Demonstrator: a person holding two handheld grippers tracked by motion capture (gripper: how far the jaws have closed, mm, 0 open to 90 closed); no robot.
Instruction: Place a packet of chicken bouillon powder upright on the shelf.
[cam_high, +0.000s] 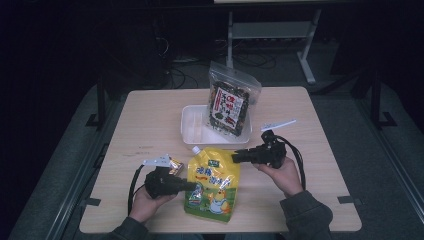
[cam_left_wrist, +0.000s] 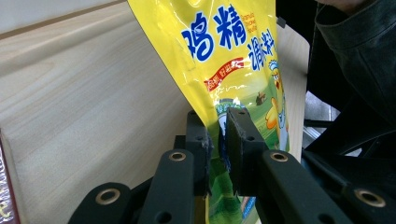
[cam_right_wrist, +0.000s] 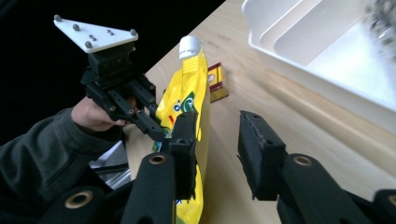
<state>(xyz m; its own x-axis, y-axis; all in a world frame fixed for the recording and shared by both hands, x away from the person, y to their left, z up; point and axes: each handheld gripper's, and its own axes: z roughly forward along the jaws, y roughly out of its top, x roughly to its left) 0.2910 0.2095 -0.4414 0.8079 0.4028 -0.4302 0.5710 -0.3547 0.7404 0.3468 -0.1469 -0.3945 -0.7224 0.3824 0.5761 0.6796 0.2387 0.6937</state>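
Left gripper view: yellow pouch (cam_left_wrist: 224, 60), lower edge behind black jaws.

Dim lab, set up for recording.
A lone wooden table (cam_high: 150, 120) stands on grey carpet, a metal frame (cam_high: 270, 30) and loose cables (cam_high: 180, 75) behind it, all in darkness.

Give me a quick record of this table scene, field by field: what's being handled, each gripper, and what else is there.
item in hand: yellow spouted pouch
left gripper: shut on the pouch's edge
right gripper: open, fingers apart at the pouch's other edge
pouch cap: white, on
white tray: behind the pouch
clear snack bag: standing in the tray
small red packet: on the table beside the pouch
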